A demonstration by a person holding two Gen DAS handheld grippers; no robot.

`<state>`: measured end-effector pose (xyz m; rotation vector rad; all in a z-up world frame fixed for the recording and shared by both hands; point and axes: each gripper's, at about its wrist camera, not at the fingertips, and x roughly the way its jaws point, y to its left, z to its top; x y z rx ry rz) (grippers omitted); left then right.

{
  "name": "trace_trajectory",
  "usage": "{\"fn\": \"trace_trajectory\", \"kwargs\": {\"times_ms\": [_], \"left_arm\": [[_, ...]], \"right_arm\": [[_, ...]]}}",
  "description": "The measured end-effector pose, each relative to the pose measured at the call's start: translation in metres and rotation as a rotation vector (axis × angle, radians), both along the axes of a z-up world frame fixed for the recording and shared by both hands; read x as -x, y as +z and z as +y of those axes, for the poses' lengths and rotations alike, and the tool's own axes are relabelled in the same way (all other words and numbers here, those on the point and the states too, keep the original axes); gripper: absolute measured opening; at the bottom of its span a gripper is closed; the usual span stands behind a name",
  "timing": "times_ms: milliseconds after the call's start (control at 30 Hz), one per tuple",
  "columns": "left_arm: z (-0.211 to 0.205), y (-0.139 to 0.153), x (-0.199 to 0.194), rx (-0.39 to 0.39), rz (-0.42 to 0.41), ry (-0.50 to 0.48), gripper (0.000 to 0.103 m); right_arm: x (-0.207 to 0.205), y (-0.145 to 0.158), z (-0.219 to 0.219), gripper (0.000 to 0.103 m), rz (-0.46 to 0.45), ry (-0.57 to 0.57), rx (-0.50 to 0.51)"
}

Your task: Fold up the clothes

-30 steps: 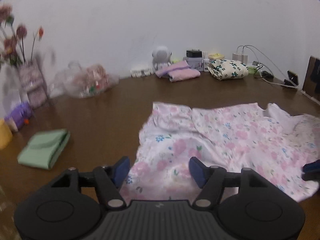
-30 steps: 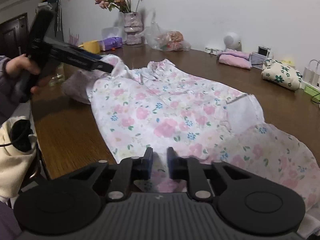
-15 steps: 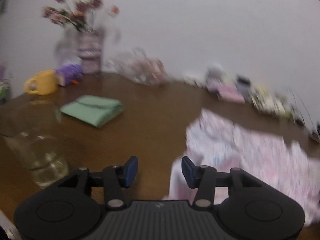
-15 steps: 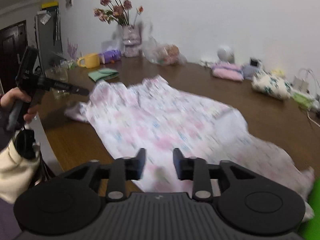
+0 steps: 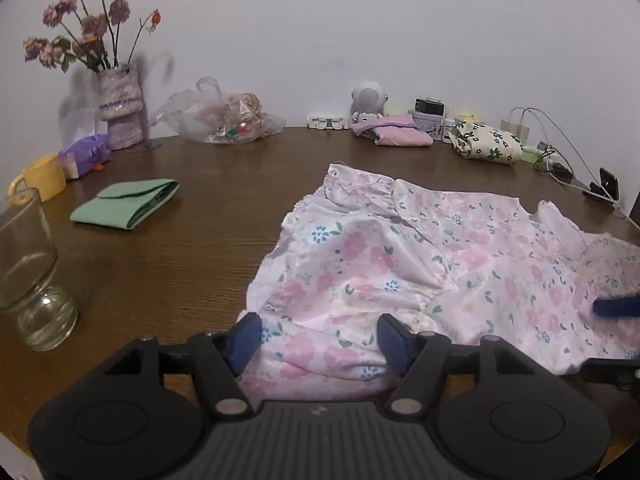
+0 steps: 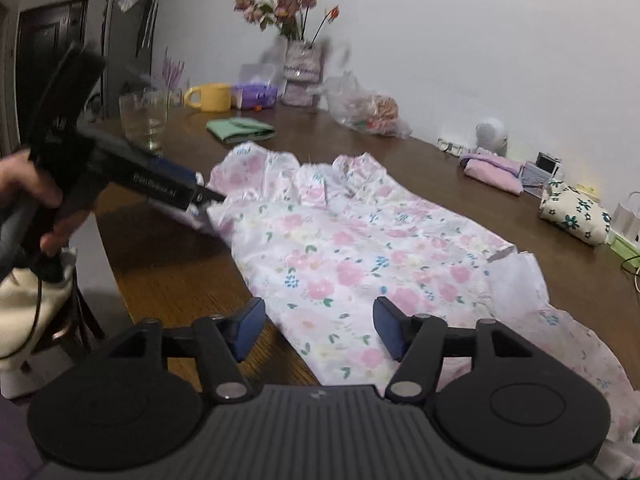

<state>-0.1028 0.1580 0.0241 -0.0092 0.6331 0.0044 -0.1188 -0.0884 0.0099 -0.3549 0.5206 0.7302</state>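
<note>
Nearest the cameras, both sets of tongs stand wide apart and hold nothing: the left tongs [image 5: 320,336] hover over the near left corner of the flowered garment [image 5: 420,264], and the right tongs [image 6: 320,328] hang over its near edge further right. A second ago the right tongs were pinched almost closed on the cloth; they have since let go and spread wide, while the left tongs swung away towards the left and have come back over the sleeve end. That suggests a spreading or smoothing move has just ended and a fresh grip for the first fold comes next. The garment lies spread across the brown tabletop [image 5: 192,248], mostly flat but rumpled and humped at the left end, so no fold looks finished. To the near left stands a drinking glass [image 5: 28,276] with a little clear liquid at its bottom. Further off lies a folded green cloth [image 5: 126,204], then a yellow mug [image 5: 42,178] whose contents cannot be seen. Against the far wall are a vase [image 5: 120,112] holding dried roses, a clear plastic bag [image 5: 218,120] of small items, and folded pink [image 5: 394,132] and cream flowered [image 5: 486,146] clothes.
</note>
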Motion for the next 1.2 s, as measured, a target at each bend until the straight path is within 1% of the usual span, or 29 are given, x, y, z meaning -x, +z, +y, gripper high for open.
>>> {"fn": "trace_trajectory", "kwargs": {"times_ms": [33, 67, 100, 167, 233, 300, 333, 400, 433, 467, 500, 533, 567, 633, 667, 733, 767, 800, 833, 900, 933, 967, 1000, 1033, 1067, 1100, 1133, 1167, 1200], "left_arm": [[0.001, -0.002, -0.001, 0.001, 0.013, -0.018, 0.036], [0.002, -0.005, -0.003, -0.003, 0.038, -0.038, 0.008], [0.003, -0.006, -0.003, -0.006, 0.056, -0.044, 0.006], [0.004, -0.006, 0.004, -0.01, 0.059, -0.049, 0.006], [0.005, -0.006, 0.014, 0.0, 0.062, -0.06, 0.005], [0.01, -0.004, 0.021, 0.039, 0.074, -0.059, 0.006], [0.014, -0.001, 0.024, 0.069, 0.086, -0.046, 0.01], [0.023, 0.015, 0.033, 0.139, 0.063, 0.005, 0.015], [0.023, 0.023, 0.035, 0.167, 0.029, 0.002, 0.021], [0.021, 0.032, 0.035, 0.192, -0.013, -0.015, 0.03], [0.019, 0.04, 0.035, 0.216, -0.055, -0.033, 0.034], [0.013, 0.043, 0.029, 0.223, -0.073, -0.053, 0.037], [0.004, 0.042, 0.019, 0.222, -0.08, -0.075, 0.036], [-0.018, 0.032, -0.003, 0.184, -0.04, -0.103, 0.034], [-0.03, 0.025, -0.015, 0.161, -0.016, -0.116, 0.026], [-0.042, 0.013, -0.027, 0.12, 0.035, -0.118, 0.019], [-0.044, 0.006, -0.031, 0.115, 0.059, -0.111, 0.019], [-0.042, -0.001, -0.032, 0.122, 0.085, -0.098, 0.017], [-0.039, -0.003, -0.03, 0.128, 0.09, -0.099, 0.014], [-0.034, -0.006, -0.023, 0.137, 0.079, -0.115, 0.014], [-0.031, 0.001, -0.029, 0.128, 0.07, -0.117, 0.014], [-0.027, 0.01, -0.038, 0.114, 0.06, -0.116, 0.015], [-0.022, 0.02, -0.048, 0.1, 0.049, -0.115, 0.016], [-0.018, 0.03, -0.057, 0.085, 0.039, -0.114, 0.026], [-0.014, 0.04, -0.067, 0.071, 0.028, -0.113, 0.052], [-0.01, 0.05, -0.076, 0.057, 0.017, -0.112, 0.069], [-0.006, 0.059, -0.086, 0.043, 0.007, -0.111, 0.09], [-0.004, 0.066, -0.102, 0.022, 0.005, -0.097, 0.089], [-0.004, 0.067, -0.125, -0.003, 0.029, -0.089, 0.089]], "right_arm": [[-0.005, -0.003, 0.003, 0.022, 0.022, -0.001, 0.006], [-0.01, -0.005, 0.003, 0.007, 0.057, -0.01, 0.0], [-0.015, -0.008, 0.003, 0.006, 0.094, -0.022, -0.009], [-0.021, -0.008, -0.003, 0.0, 0.151, -0.028, -0.05], [-0.021, -0.006, -0.01, 0.0, 0.199, -0.008, -0.056], [-0.016, -0.004, -0.021, 0.0, 0.229, 0.019, -0.052], [-0.012, -0.004, -0.028, 0.0, 0.233, 0.027, -0.05], [-0.007, -0.001, -0.041, 0.0, 0.252, 0.033, -0.042], [-0.003, 0.003, -0.043, 0.001, 0.26, 0.037, -0.032], [0.0, 0.011, -0.045, 0.003, 0.245, 0.047, -0.051], [0.003, 0.021, -0.047, 0.004, 0.224, 0.058, -0.078], [0.001, 0.027, -0.045, 0.004, 0.192, 0.04, -0.088], [-0.003, 0.032, -0.04, 0.005, 0.157, 0.013, -0.091], [-0.016, 0.035, -0.03, 0.005, 0.098, -0.06, -0.078], [-0.026, 0.032, -0.023, 0.005, 0.078, -0.112, -0.054], [-0.043, 0.022, -0.015, 0.005, 0.08, -0.178, -0.037], [-0.045, 0.018, -0.017, 0.005, 0.086, -0.187, -0.034], [-0.044, 0.013, -0.02, 0.005, 0.092, -0.191, -0.032], [-0.044, 0.008, -0.023, 0.005, 0.099, -0.195, -0.031], [-0.043, -0.001, -0.03, 0.005, 0.111, -0.202, -0.027], [-0.042, -0.006, -0.033, 0.005, 0.117, -0.206, -0.026], [-0.043, -0.002, -0.036, 0.005, 0.141, -0.2, -0.018], [-0.045, 0.005, -0.038, 0.006, 0.17, -0.191, -0.008], [-0.049, 0.017, -0.042, 0.011, 0.169, -0.17, -0.016], [-0.055, 0.032, -0.045, 0.029, 0.124, -0.156, -0.011], [-0.061, 0.049, -0.048, 0.041, 0.069, -0.145, -0.001], [-0.073, 0.051, -0.047, 0.054, 0.074, -0.148, 0.006], [-0.087, 0.049, -0.044, 0.056, 0.099, -0.156, 0.011], [-0.102, 0.048, -0.042, 0.056, 0.124, -0.164, 0.016]]}}
